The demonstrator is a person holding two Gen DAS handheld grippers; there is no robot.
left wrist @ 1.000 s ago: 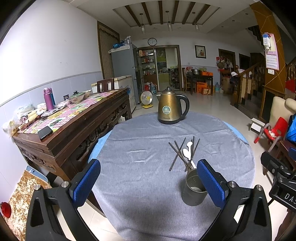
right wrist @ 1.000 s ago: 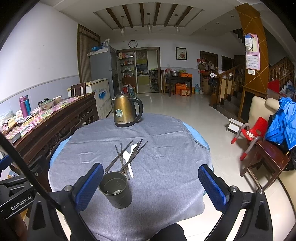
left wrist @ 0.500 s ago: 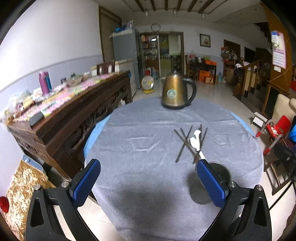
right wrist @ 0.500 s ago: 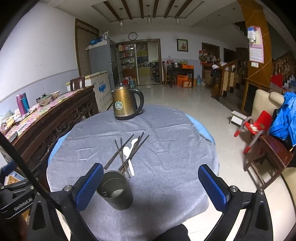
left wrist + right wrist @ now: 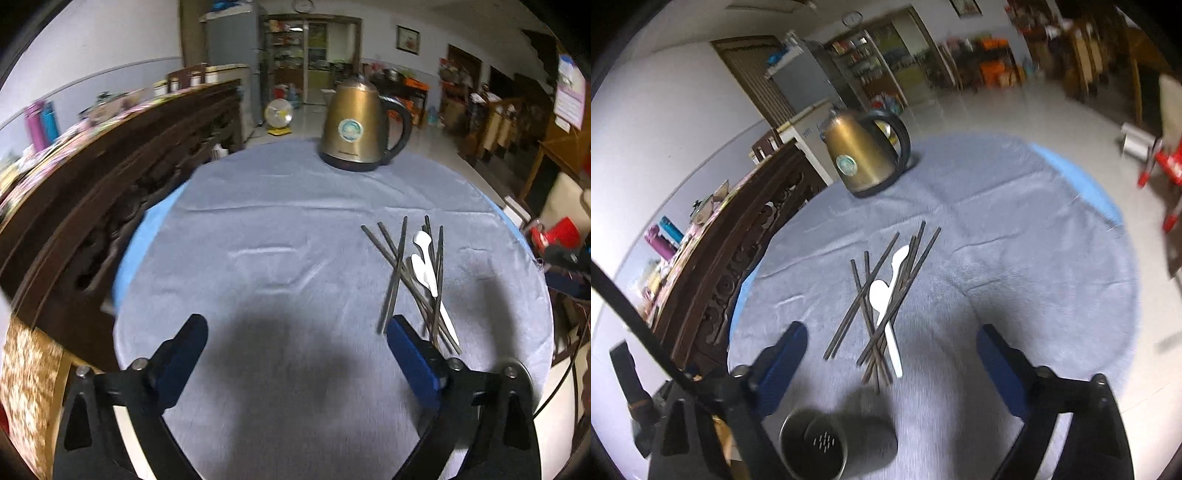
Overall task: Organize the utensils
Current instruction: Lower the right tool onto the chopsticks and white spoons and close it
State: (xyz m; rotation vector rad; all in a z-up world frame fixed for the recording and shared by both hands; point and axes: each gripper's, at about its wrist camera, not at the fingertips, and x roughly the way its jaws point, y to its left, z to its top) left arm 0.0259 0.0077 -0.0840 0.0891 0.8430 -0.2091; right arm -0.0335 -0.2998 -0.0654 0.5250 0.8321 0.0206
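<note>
Utensils loose on the counter, holder nearby

Dark chopsticks [image 5: 882, 299] lie crisscrossed in a pile with two white spoons [image 5: 882, 295] among them; the round metal holder [image 5: 814, 443], perforated at the bottom, sits near the pile.

Round worktop [image 5: 295, 369] under grey cloth [image 5: 280, 229] below the left gripper [image 5: 295, 354] — carved dark wooden sideboard [image 5: 110, 192] to its left. Ahead: white tiled floor [image 5: 997, 110], refrigerator [image 5: 231, 48], wall clock [image 5: 848, 17] — red chair [image 5: 1167, 166] far right.

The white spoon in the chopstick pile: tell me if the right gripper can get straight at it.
Probably yes. The right gripper is open just short of the white spoon, nothing above it. But dark chopsticks cross over its handle, so they may come along.
</note>
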